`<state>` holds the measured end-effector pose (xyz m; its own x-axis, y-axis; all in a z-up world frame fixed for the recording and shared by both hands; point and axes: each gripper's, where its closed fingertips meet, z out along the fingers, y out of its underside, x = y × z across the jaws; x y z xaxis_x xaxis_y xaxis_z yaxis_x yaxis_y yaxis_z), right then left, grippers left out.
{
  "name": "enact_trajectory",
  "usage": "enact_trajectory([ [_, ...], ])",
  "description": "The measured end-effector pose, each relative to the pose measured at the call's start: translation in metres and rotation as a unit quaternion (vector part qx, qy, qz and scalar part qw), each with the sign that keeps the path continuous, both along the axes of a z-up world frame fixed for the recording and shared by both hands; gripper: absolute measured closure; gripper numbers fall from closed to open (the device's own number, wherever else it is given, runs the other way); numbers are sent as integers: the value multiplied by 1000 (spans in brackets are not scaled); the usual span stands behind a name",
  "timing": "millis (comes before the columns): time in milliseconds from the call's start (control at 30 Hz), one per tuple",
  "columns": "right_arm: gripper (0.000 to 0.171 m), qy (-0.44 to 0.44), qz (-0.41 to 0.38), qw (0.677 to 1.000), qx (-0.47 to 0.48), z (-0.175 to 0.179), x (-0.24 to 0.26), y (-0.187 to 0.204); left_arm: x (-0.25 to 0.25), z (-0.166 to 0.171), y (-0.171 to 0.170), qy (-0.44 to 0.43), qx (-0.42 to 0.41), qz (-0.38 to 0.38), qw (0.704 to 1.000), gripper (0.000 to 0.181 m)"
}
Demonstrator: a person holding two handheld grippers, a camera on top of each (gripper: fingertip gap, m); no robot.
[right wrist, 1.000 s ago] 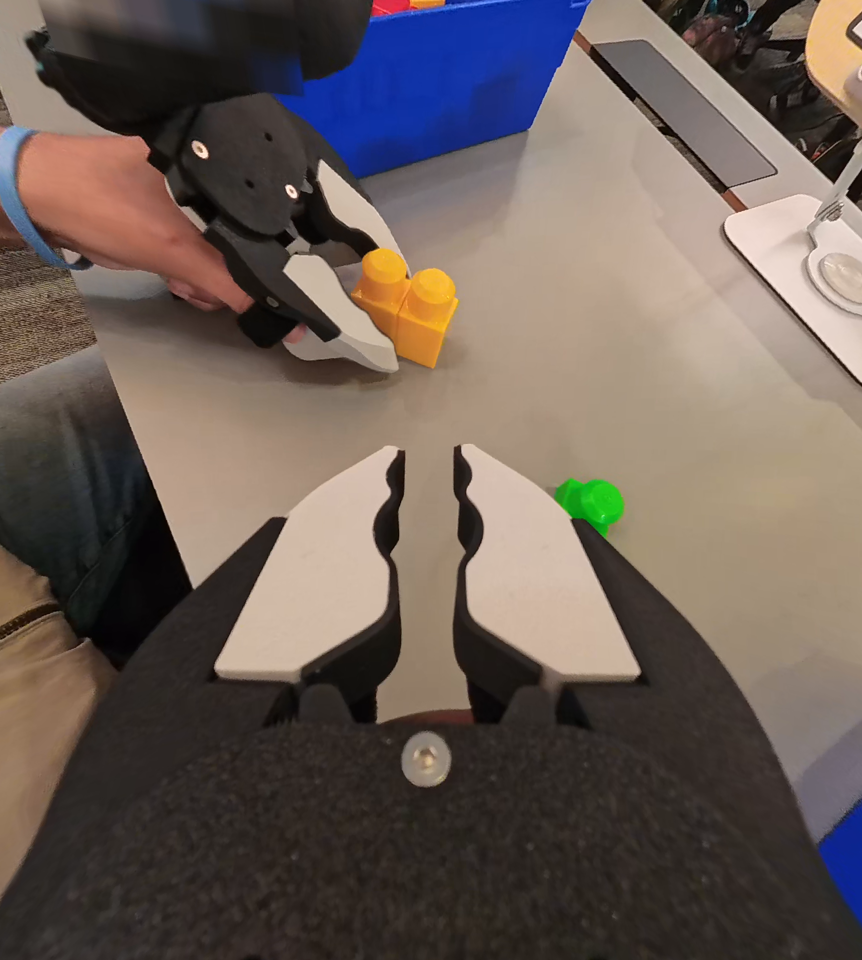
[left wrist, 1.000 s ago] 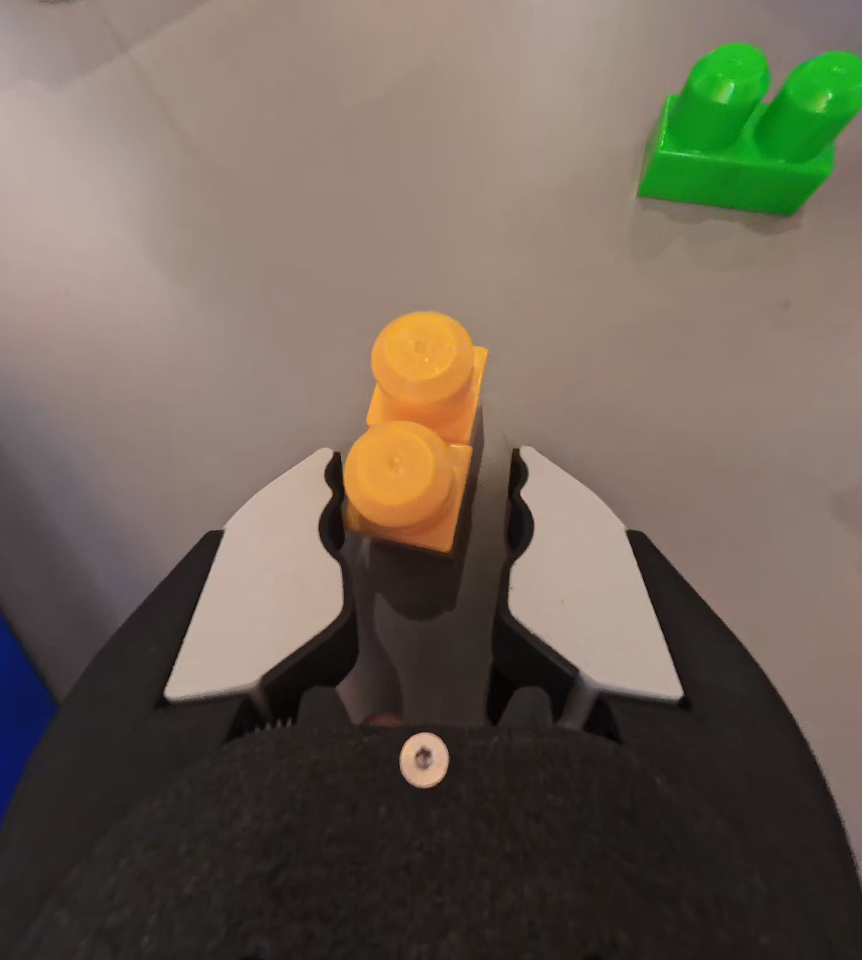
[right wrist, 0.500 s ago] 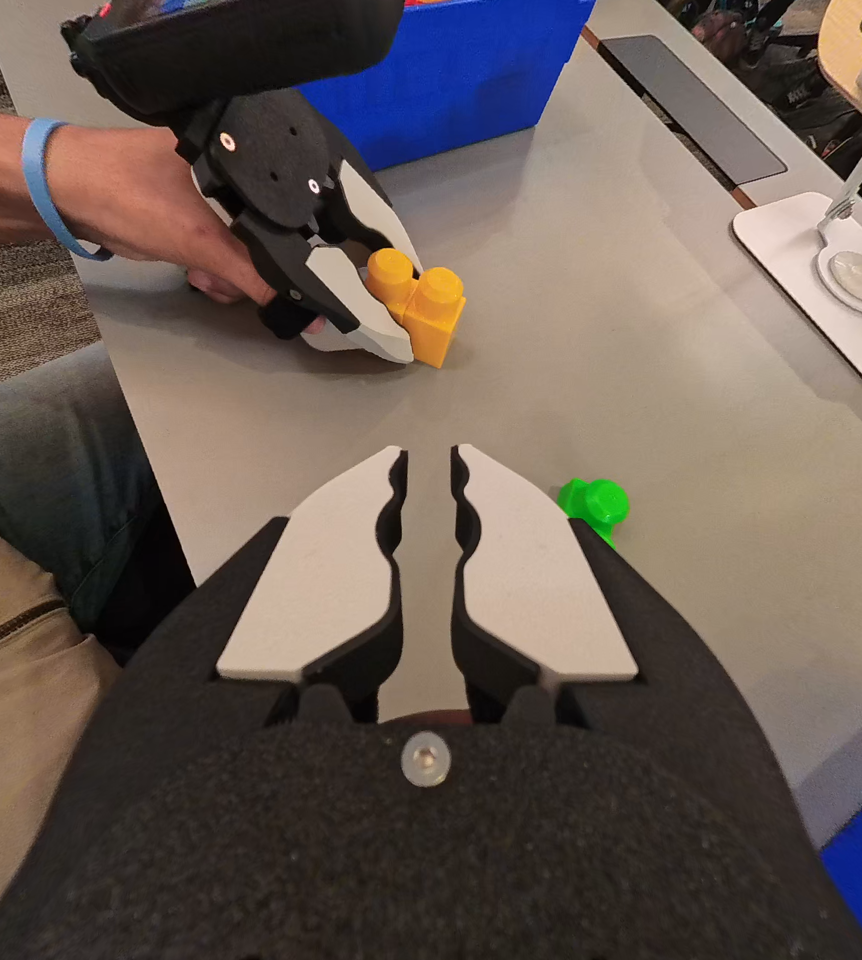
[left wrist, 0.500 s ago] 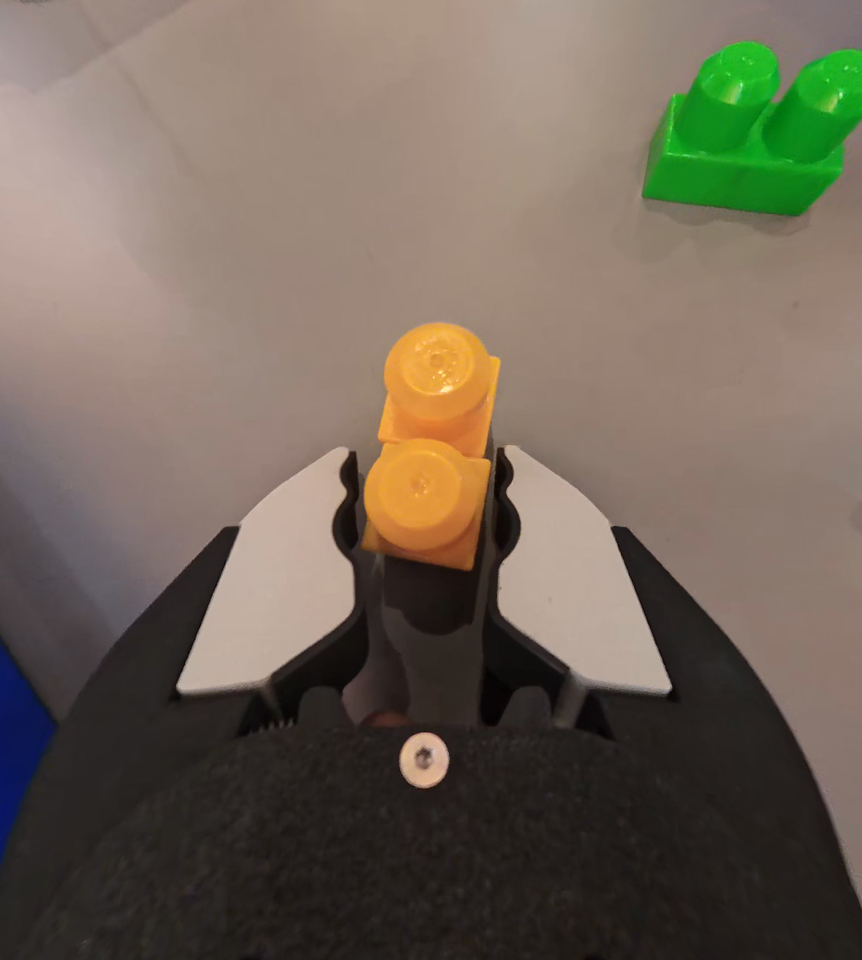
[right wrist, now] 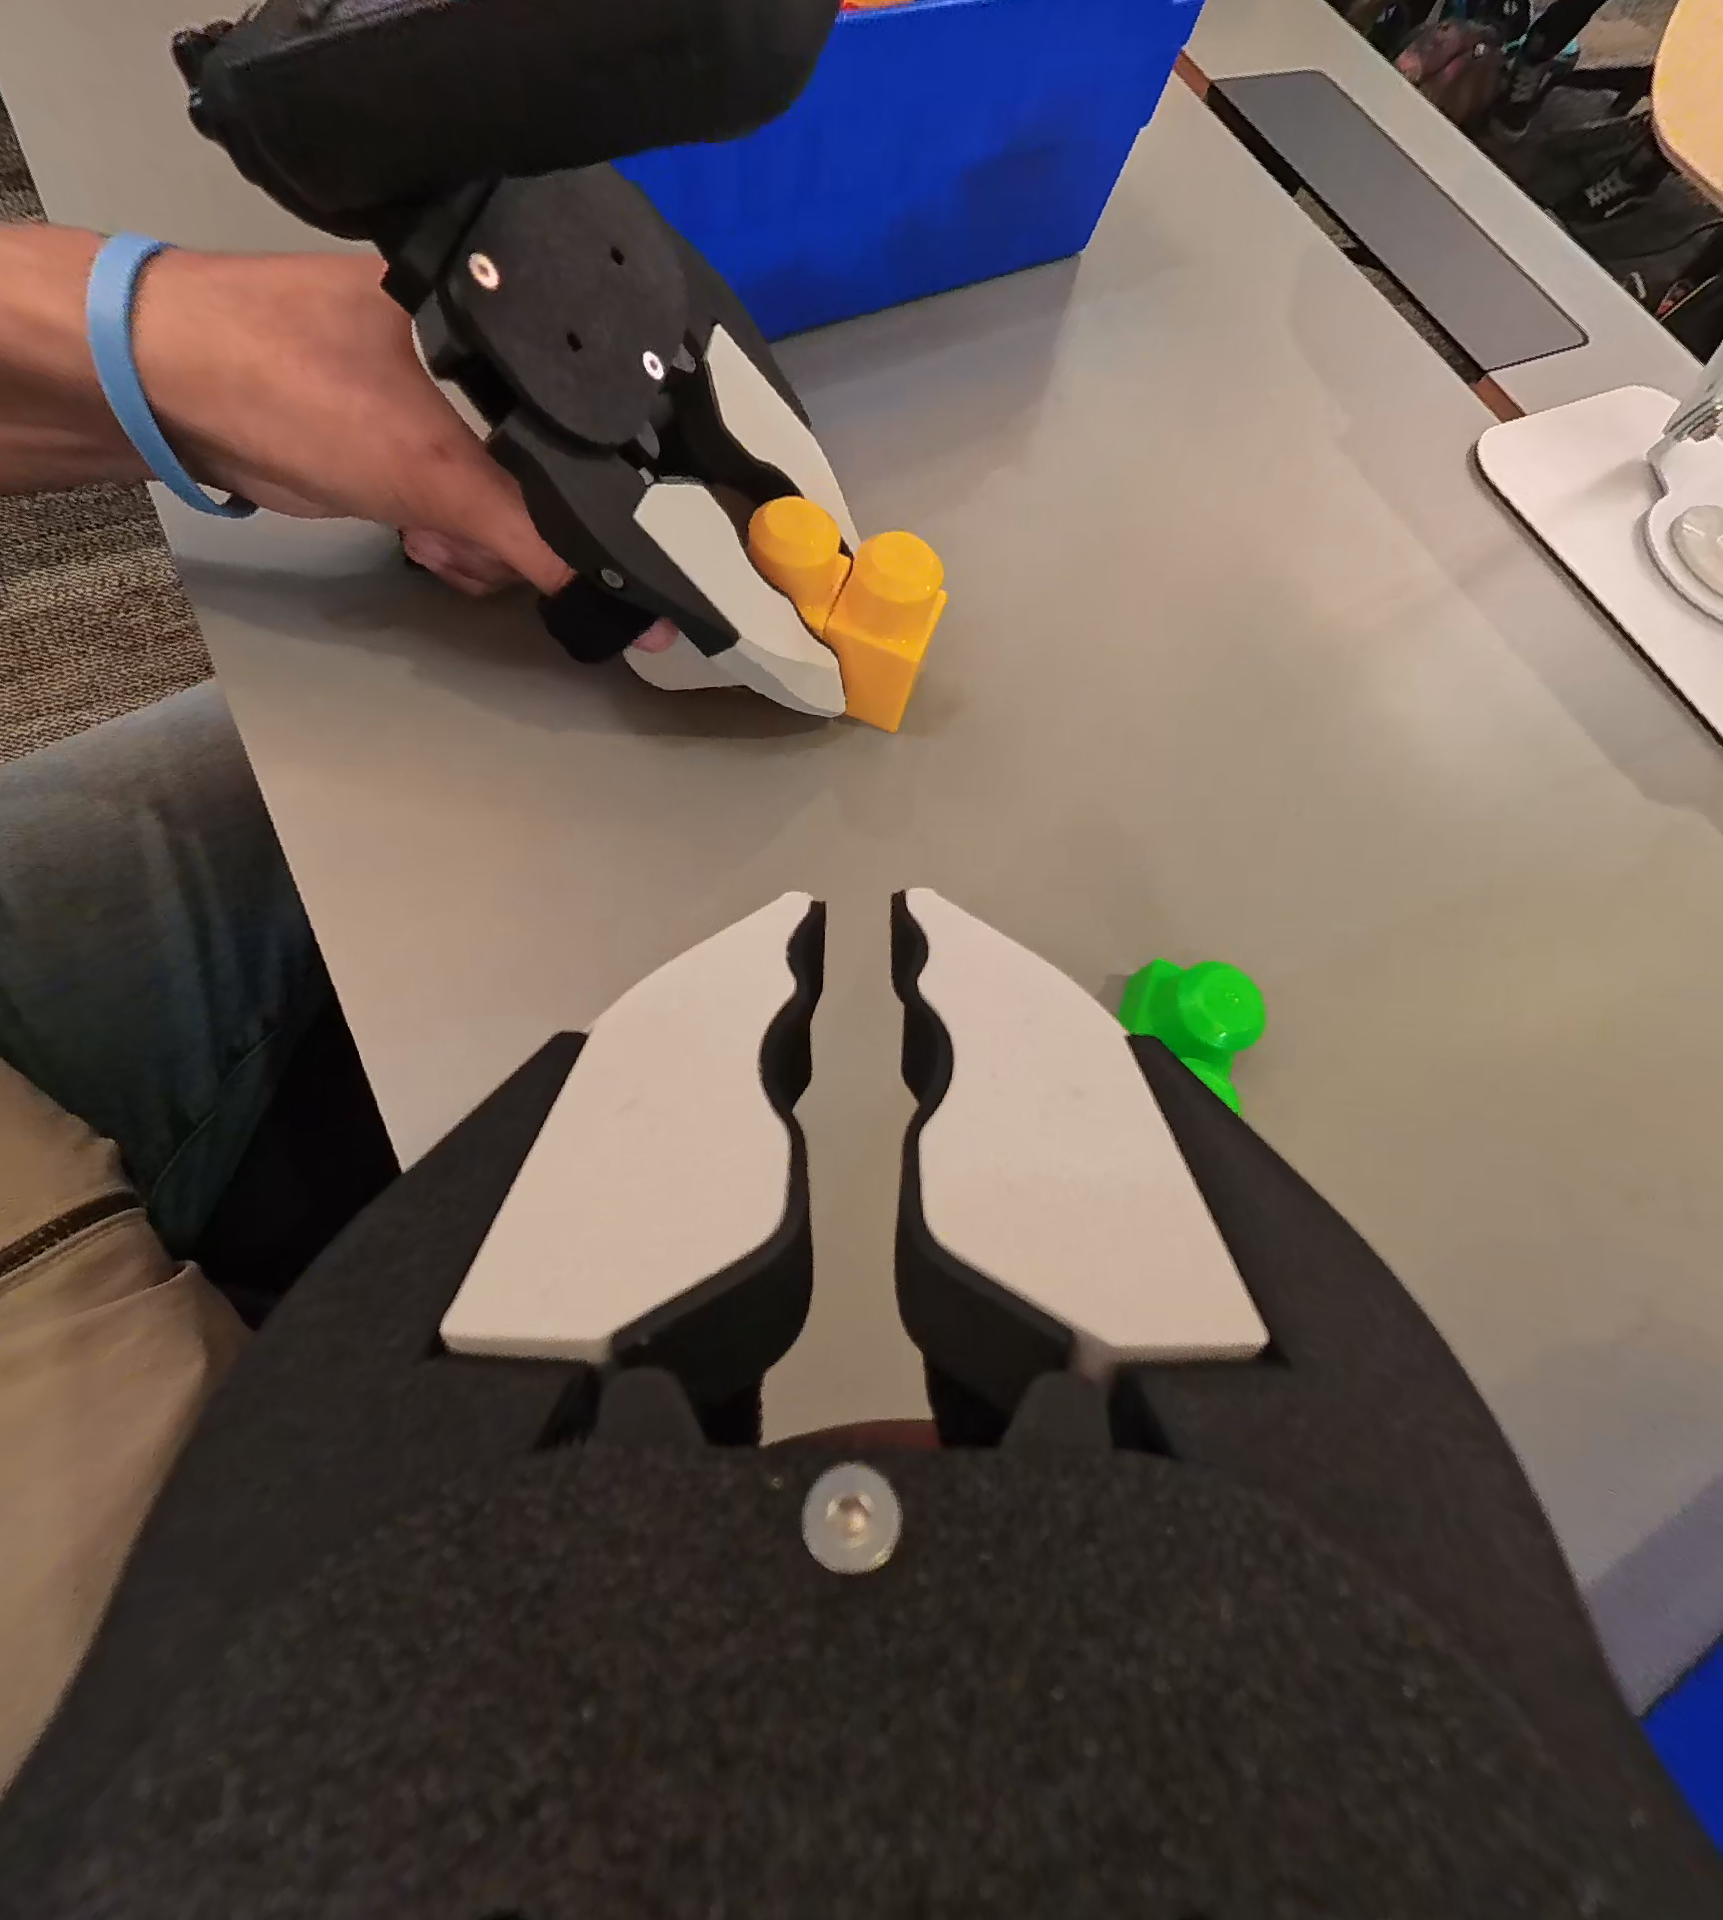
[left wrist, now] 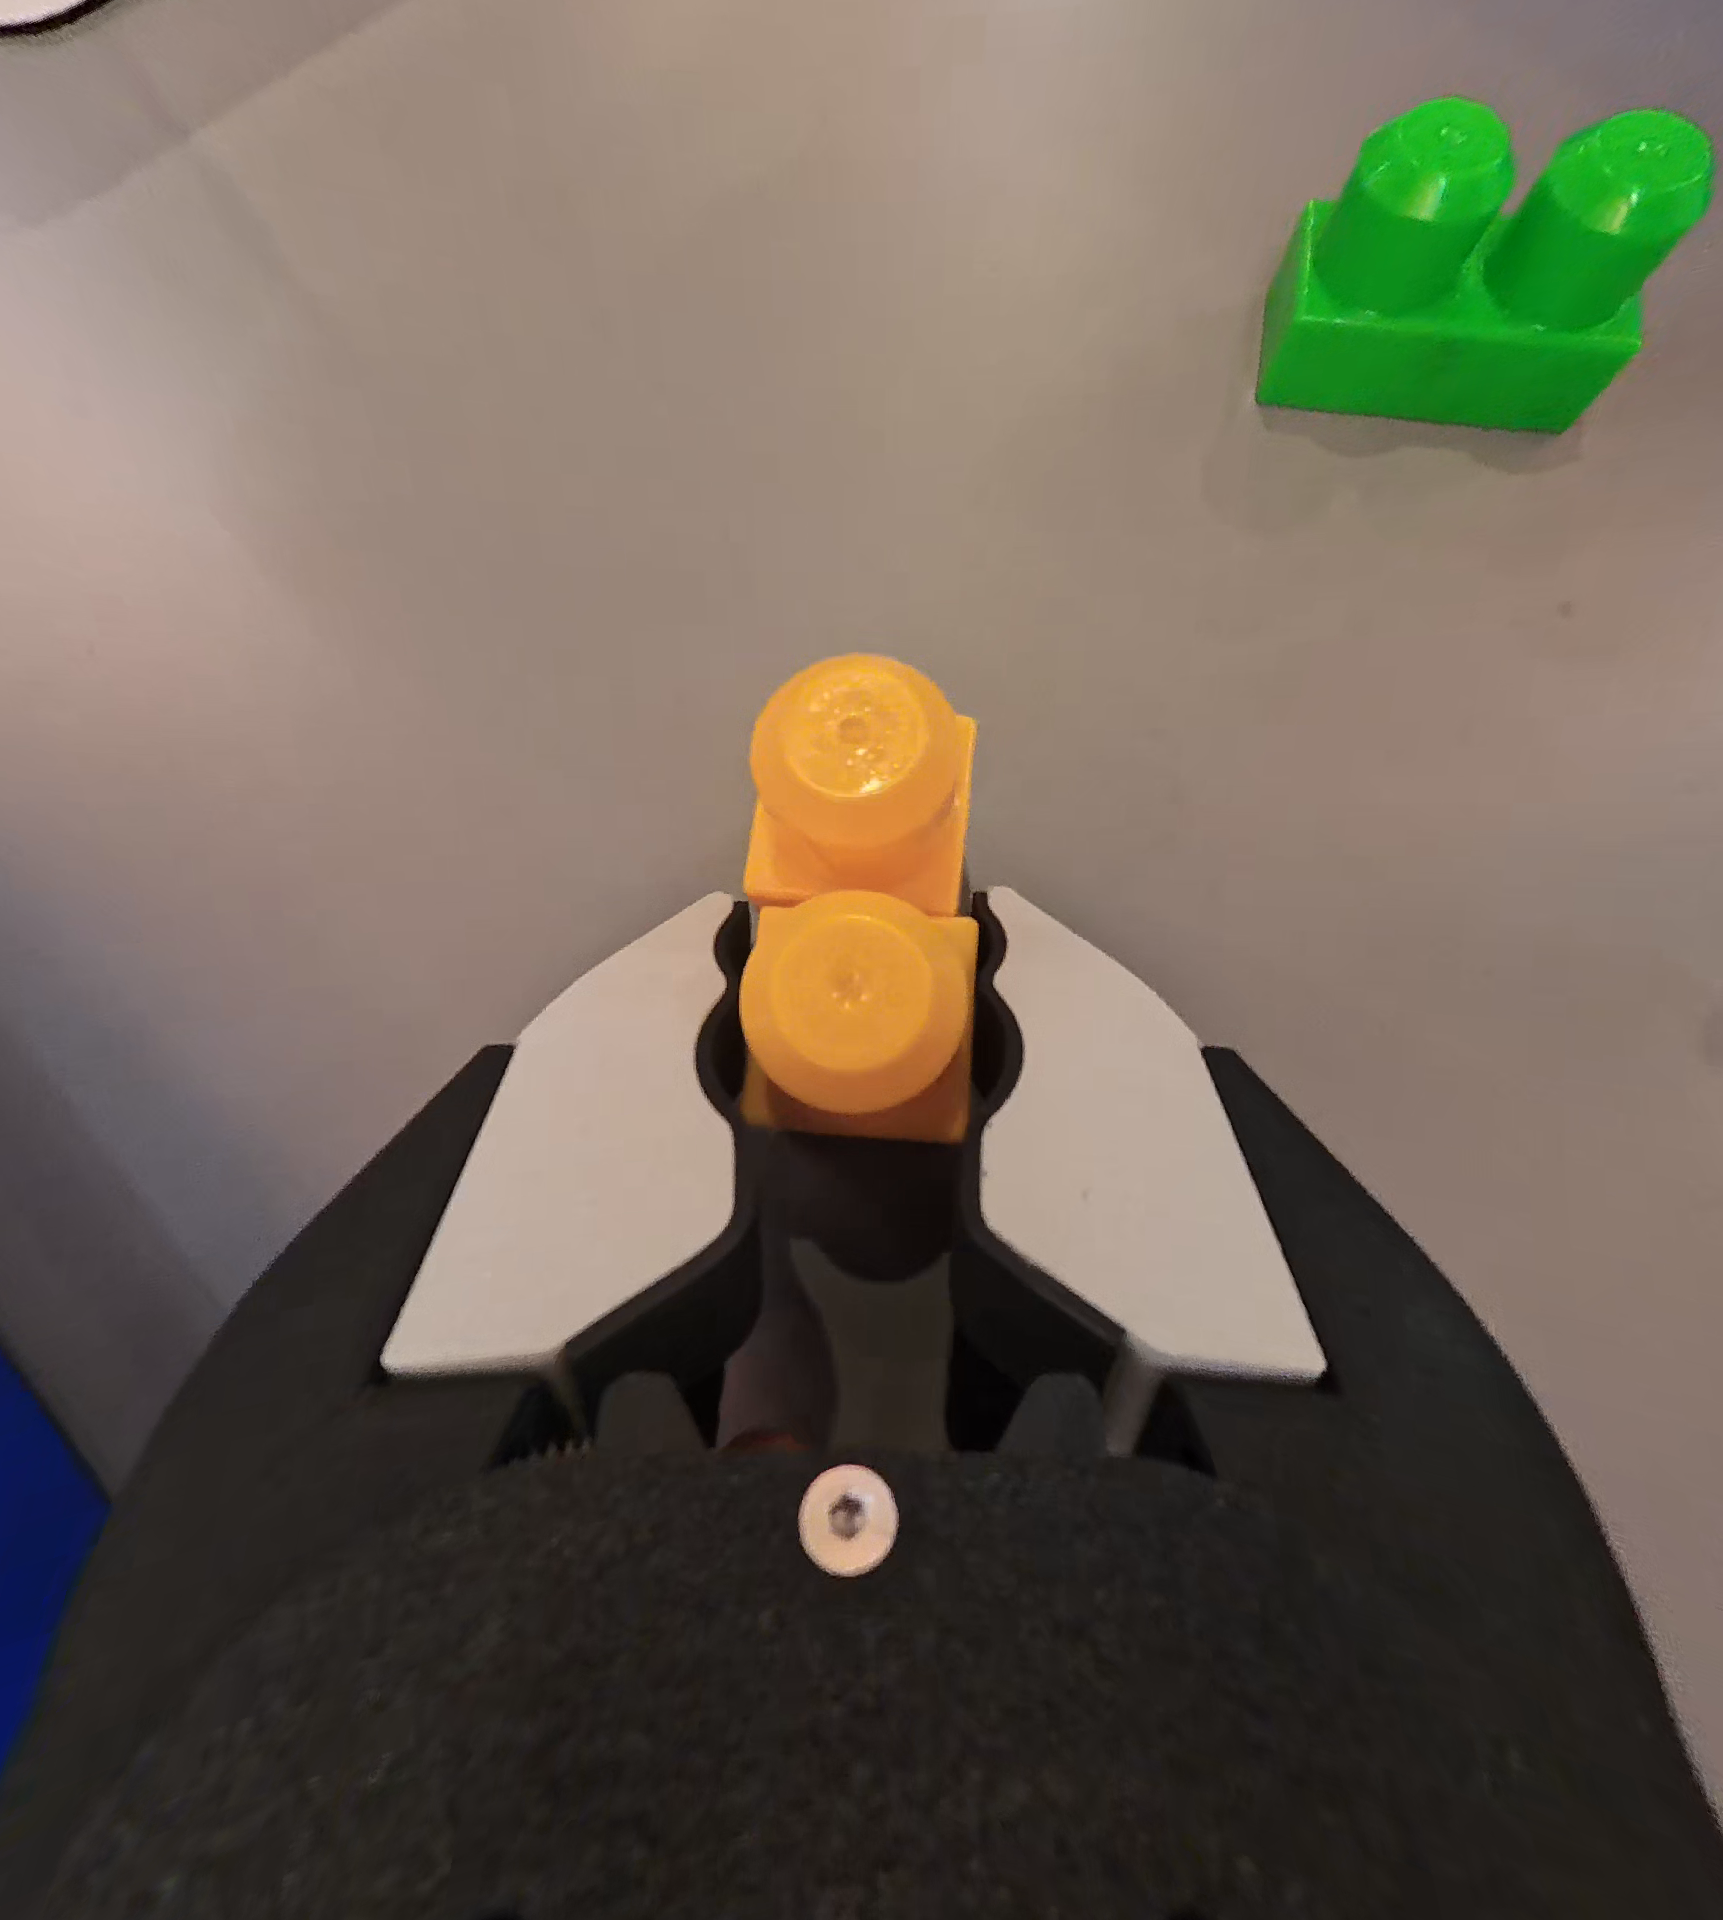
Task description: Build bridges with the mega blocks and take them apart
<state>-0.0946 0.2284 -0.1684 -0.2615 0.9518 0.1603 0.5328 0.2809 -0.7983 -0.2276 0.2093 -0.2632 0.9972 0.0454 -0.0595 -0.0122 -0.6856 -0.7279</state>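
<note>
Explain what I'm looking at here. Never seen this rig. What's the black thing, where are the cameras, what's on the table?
There is no robot: a person holds a two-finger black tool in each hand, with a camera on each looking along its fingers.

The left wrist view shows the left tool closed on the near half of an orange block. In the right wrist view you see that same tool from outside, with the person's hand gripping it; the block seems to stand on the grey table.

The right tool is empty, its fingers nearly together, hovering over the table.

A green two-stud block stands loose nearby. A blue bin sits at the far edge.
</note>
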Motion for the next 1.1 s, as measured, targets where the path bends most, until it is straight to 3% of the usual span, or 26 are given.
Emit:
enact_trajectory([
  [500,161,2,0,1000,3,2,1,0,-7,4,-2,16,11,-12,1000,141],
  [767,161,7,-5,1000,3,6,2,4,3,48,-20,37,42,-52,997,142],
  [900,161,4,-4,1000,5,4,1,4,-3,74,-6,59,50,-63,995,142],
  [967,161,5,-3,1000,8,5,1,3,1,80,8,29,49,-74,996,142],
  [1033,161,8,-4,1000,11,8,2,2,22,87,21,-10,67,-87,994,142],
  [1100,161,11,-6,1000,12,11,3,3,40,80,27,25,69,-100,992,142],
])
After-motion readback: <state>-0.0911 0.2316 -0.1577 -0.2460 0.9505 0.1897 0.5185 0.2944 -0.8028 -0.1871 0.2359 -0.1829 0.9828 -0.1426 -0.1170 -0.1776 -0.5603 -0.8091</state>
